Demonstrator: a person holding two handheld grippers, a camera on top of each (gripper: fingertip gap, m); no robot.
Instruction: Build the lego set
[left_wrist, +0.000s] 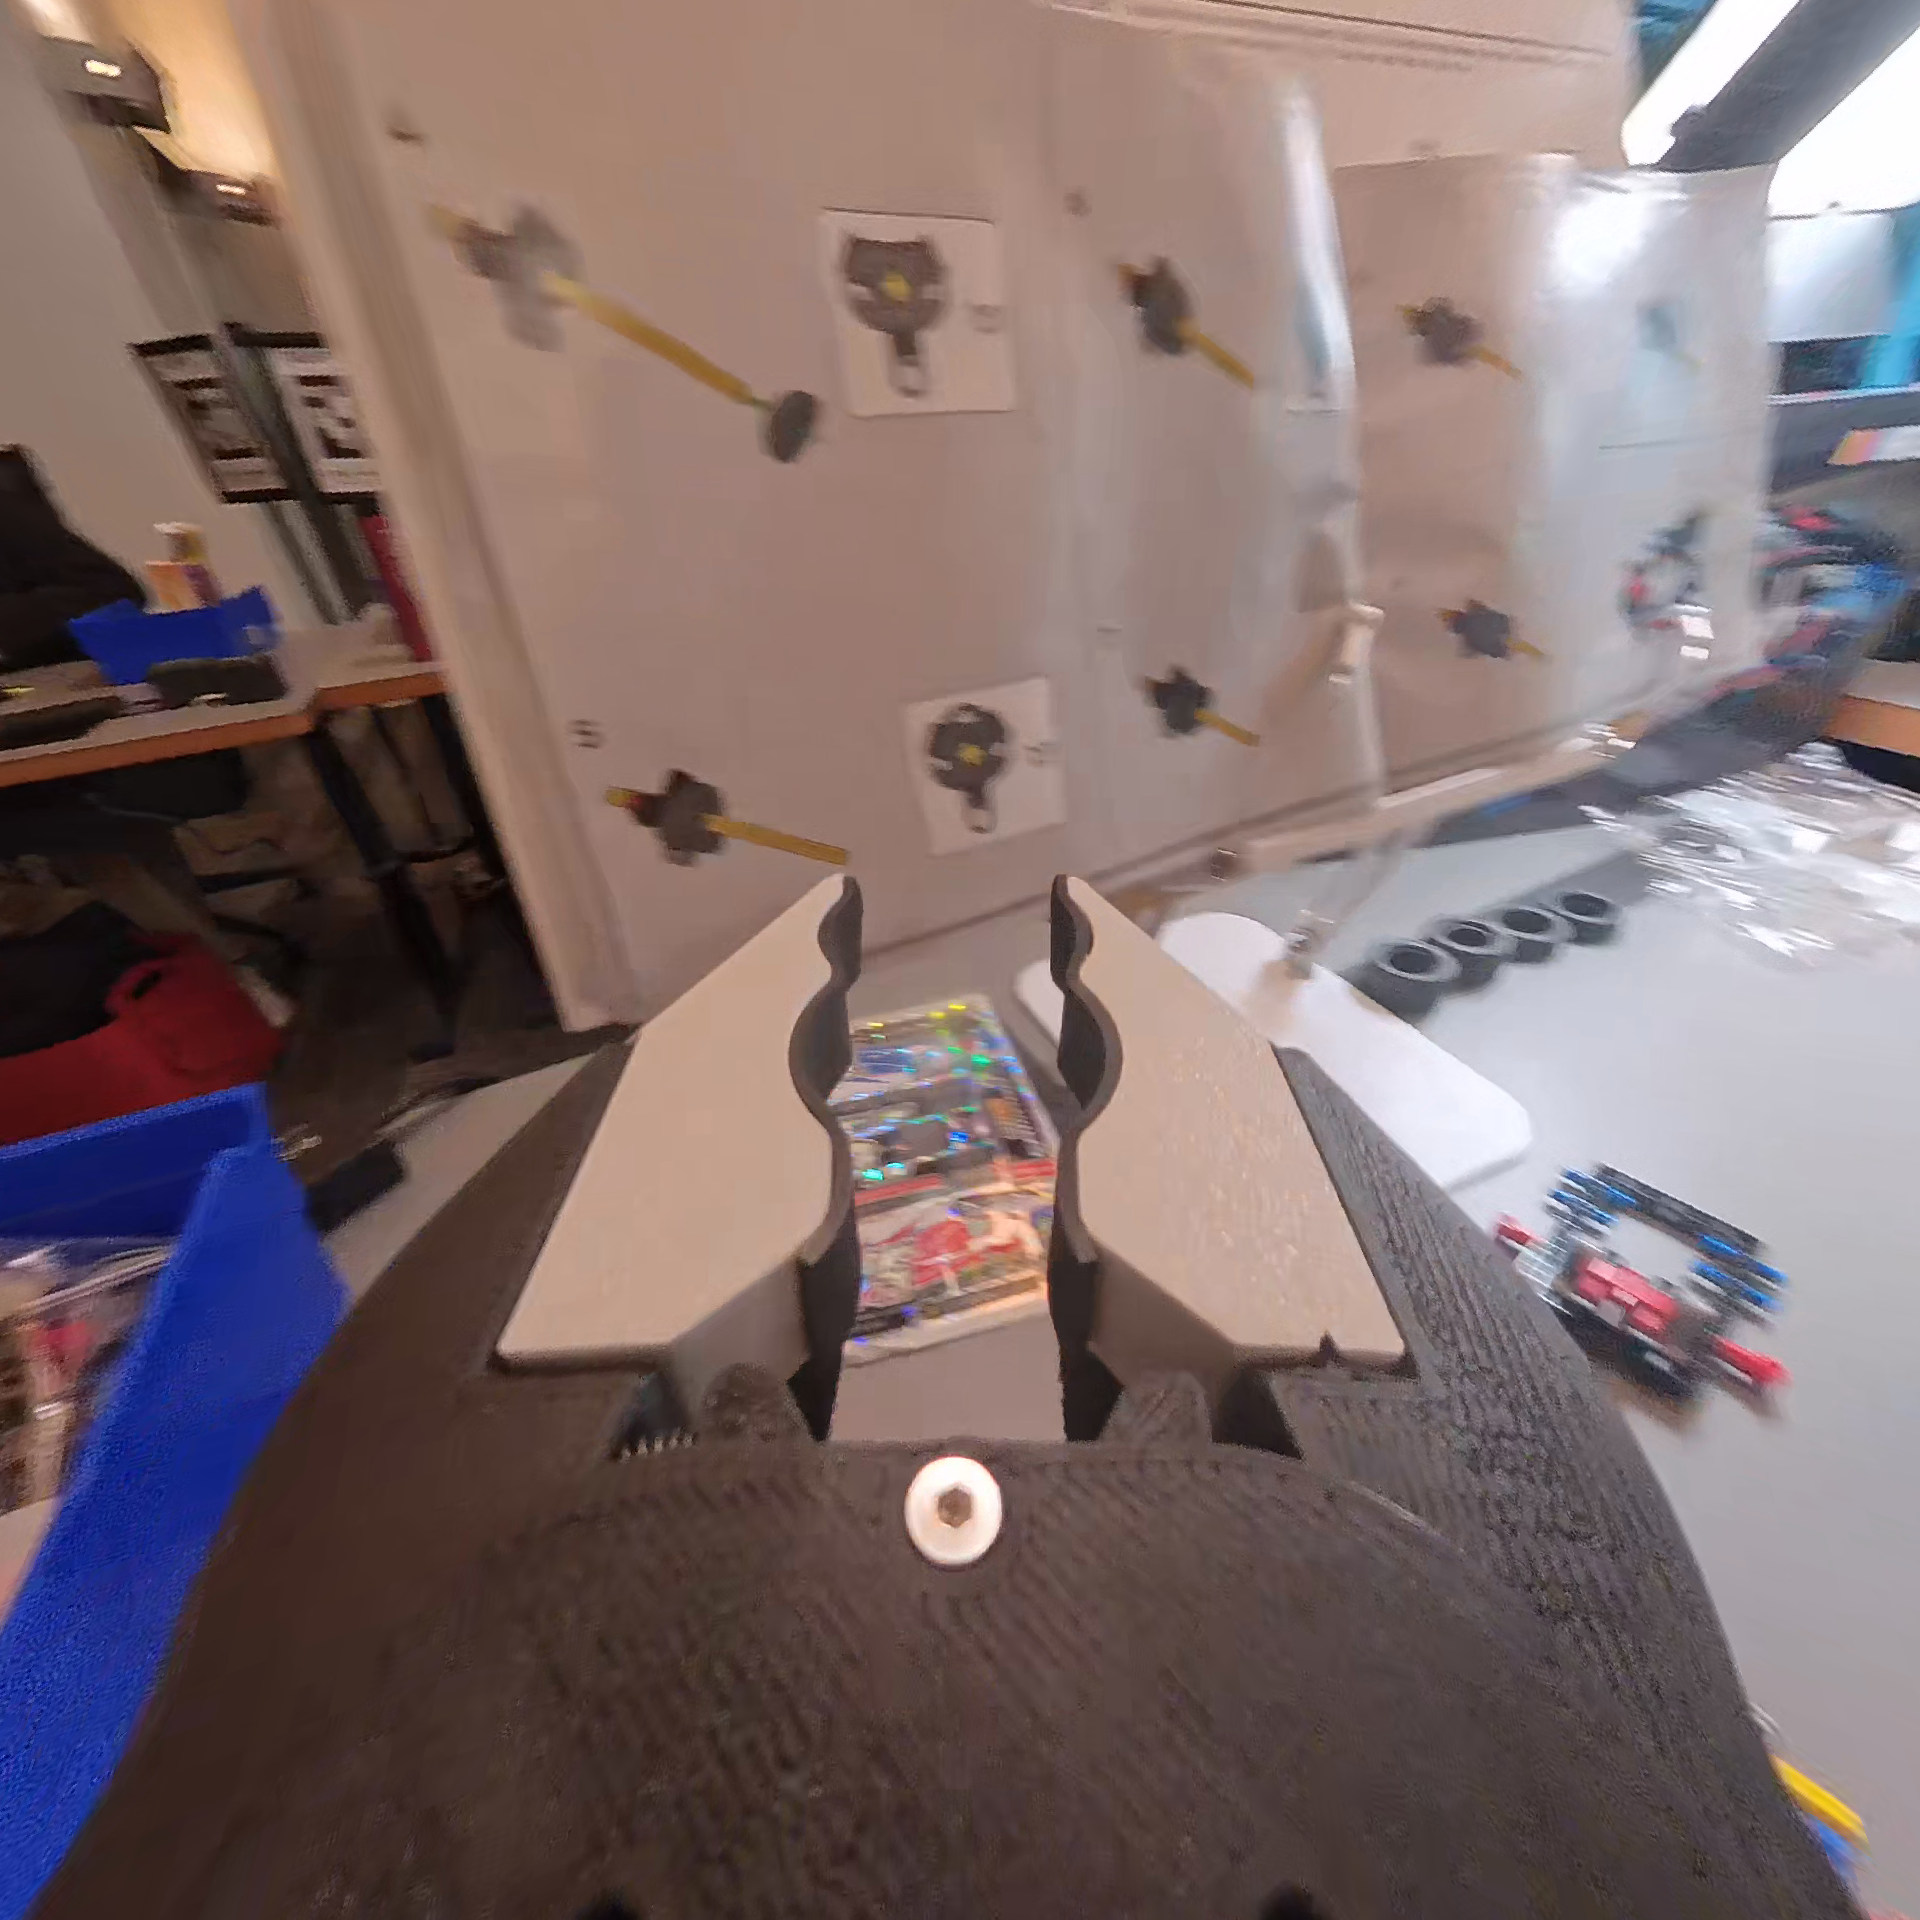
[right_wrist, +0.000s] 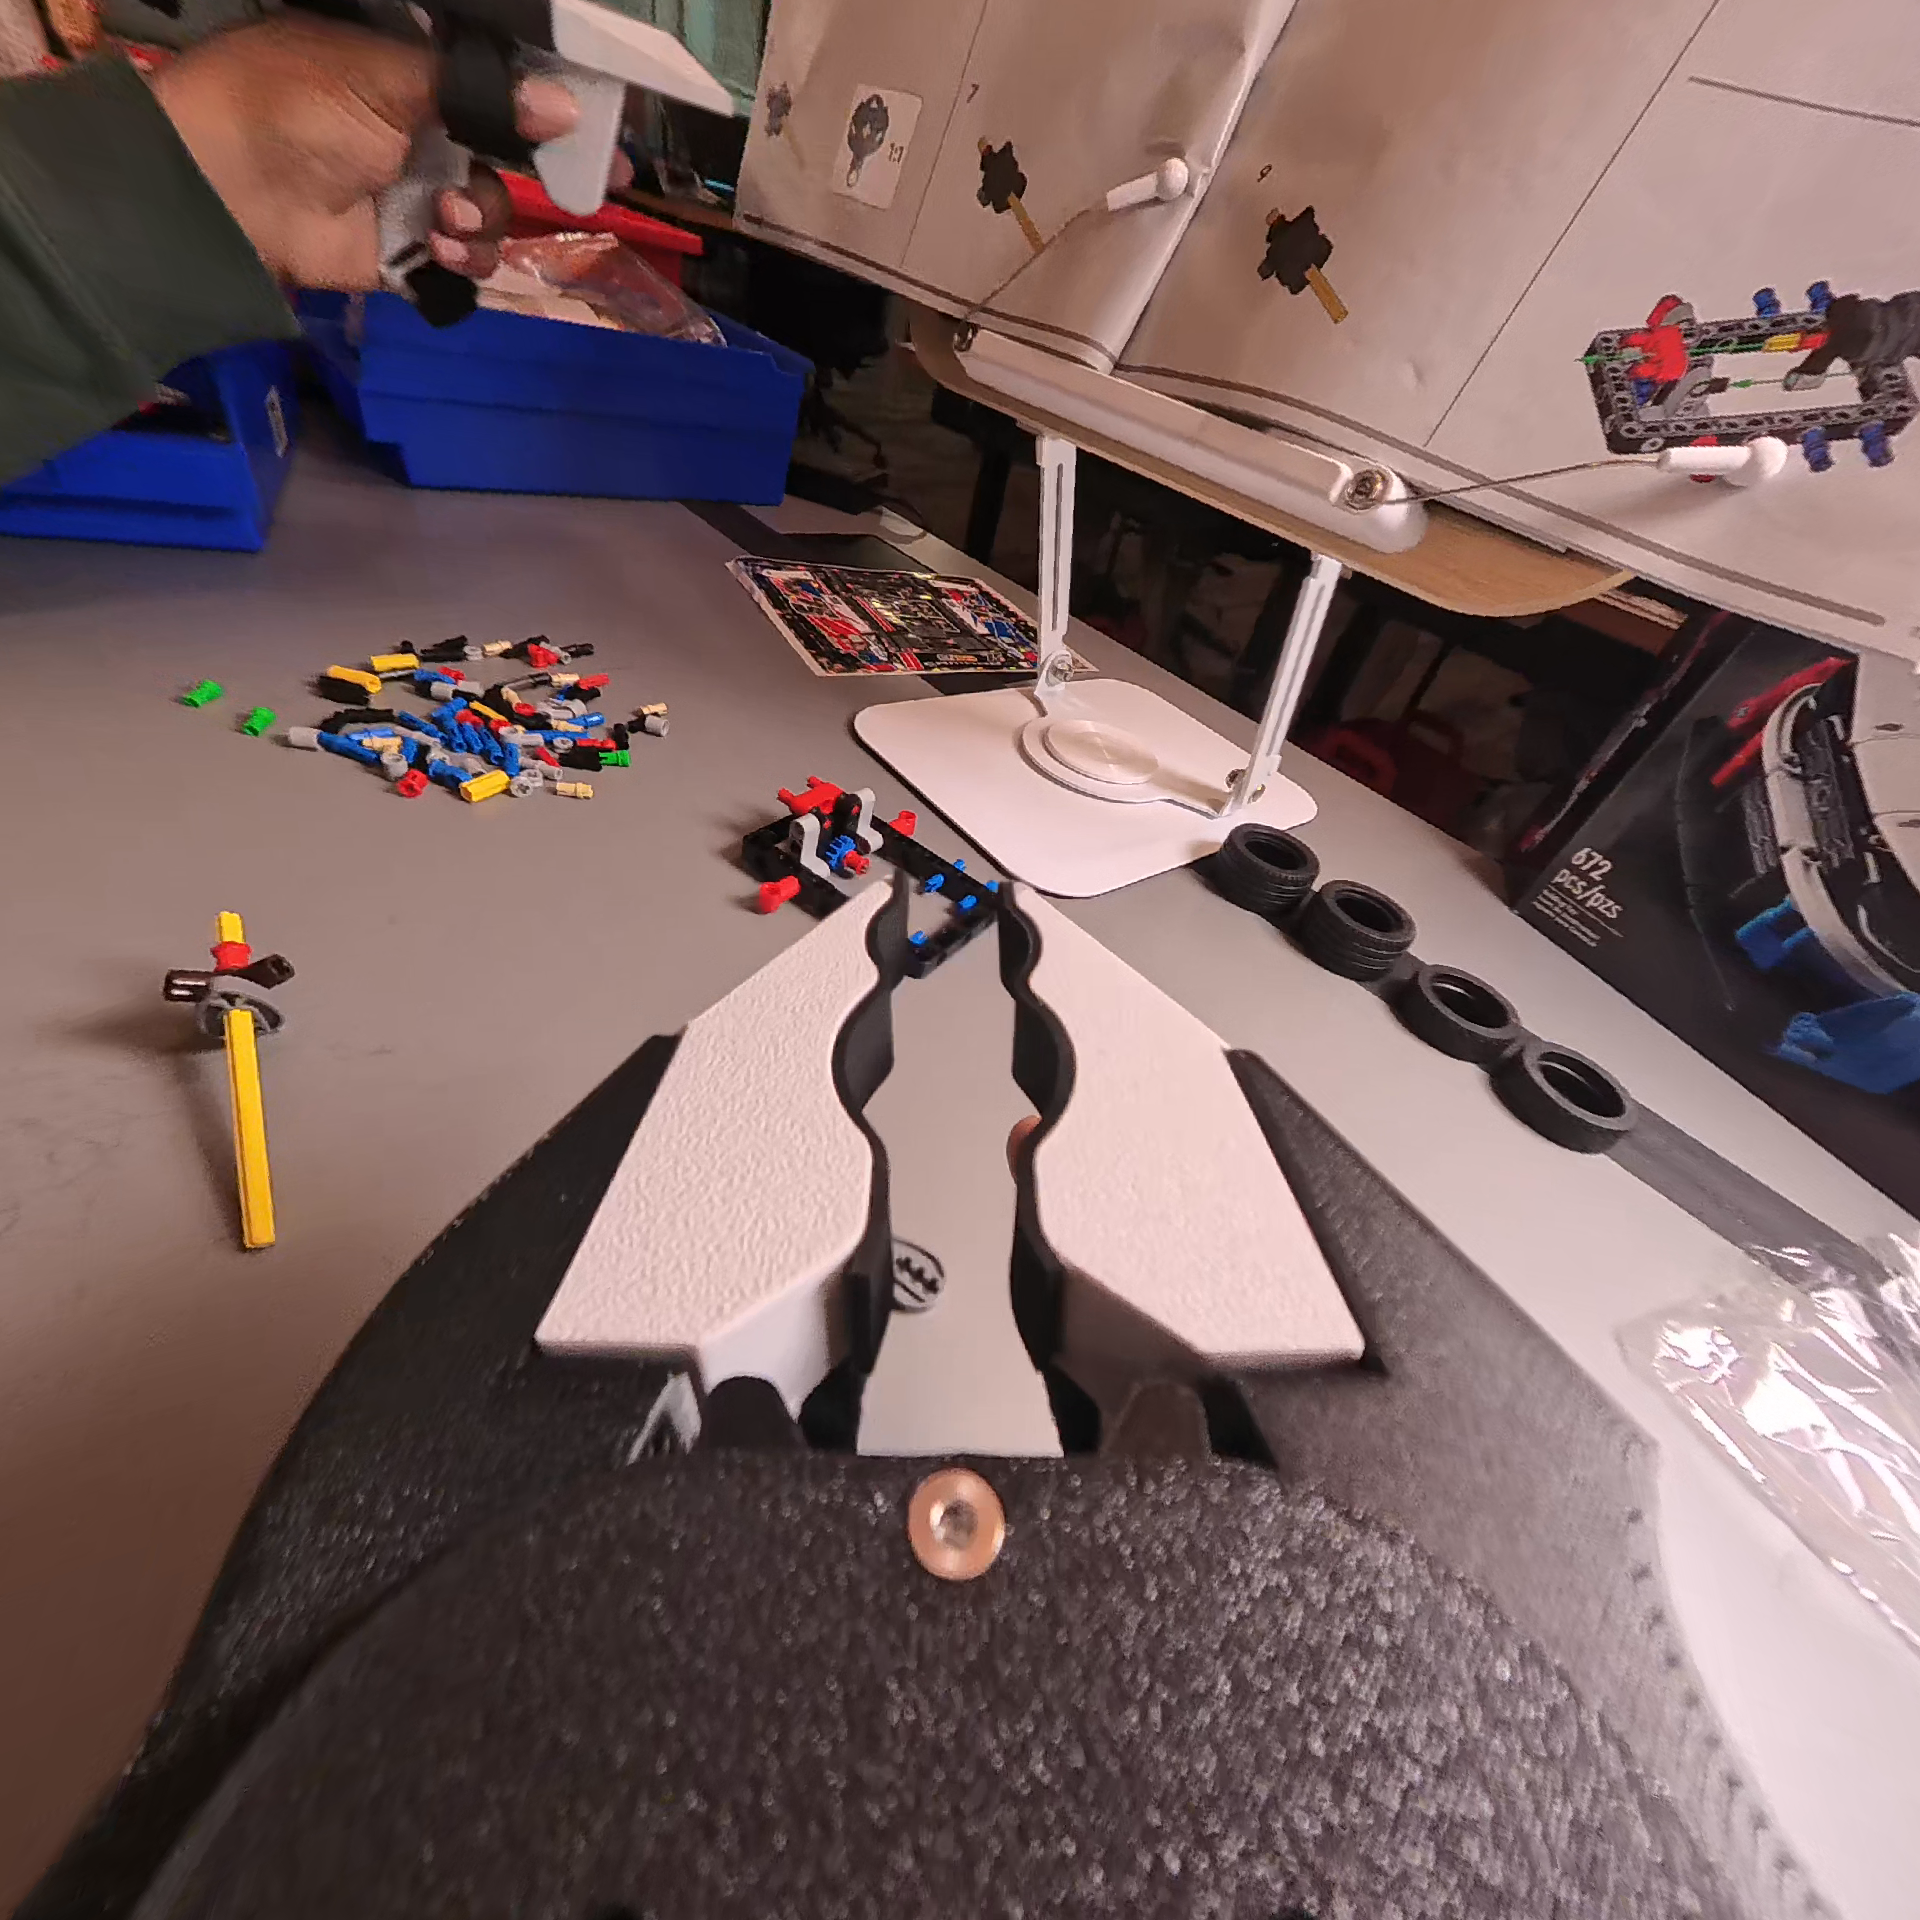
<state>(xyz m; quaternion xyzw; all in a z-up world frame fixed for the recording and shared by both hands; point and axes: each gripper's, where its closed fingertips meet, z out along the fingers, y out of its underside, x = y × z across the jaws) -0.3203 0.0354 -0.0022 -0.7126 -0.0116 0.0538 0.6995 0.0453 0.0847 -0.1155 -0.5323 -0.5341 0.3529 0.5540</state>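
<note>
A black lego frame with red and blue pins (right_wrist: 831, 847) lies on the grey table (right_wrist: 436, 1039) just beyond my right gripper (right_wrist: 953, 899), which is open and empty, low over the table. A yellow axle subassembly (right_wrist: 244, 1049) lies at the left, and a pile of small coloured parts (right_wrist: 478, 717) lies farther back. My left gripper (left_wrist: 955, 894) is open and empty, raised and pointing at the instruction booklet (left_wrist: 935, 520). The frame also shows in the left wrist view (left_wrist: 1652, 1288). The left gripper shows in a person's hand at the top left of the right wrist view (right_wrist: 499, 135).
The booklet sits on a white stand (right_wrist: 1091, 790). A sticker sheet (right_wrist: 894, 618) lies behind it. Several black tyres (right_wrist: 1413, 987) line up to the right. Blue bins (right_wrist: 582, 405) stand at the back left, the set's box (right_wrist: 1745, 883) and a plastic bag (right_wrist: 1808, 1392) at the right. My hands' fingertips stand some 40 cm from each other.
</note>
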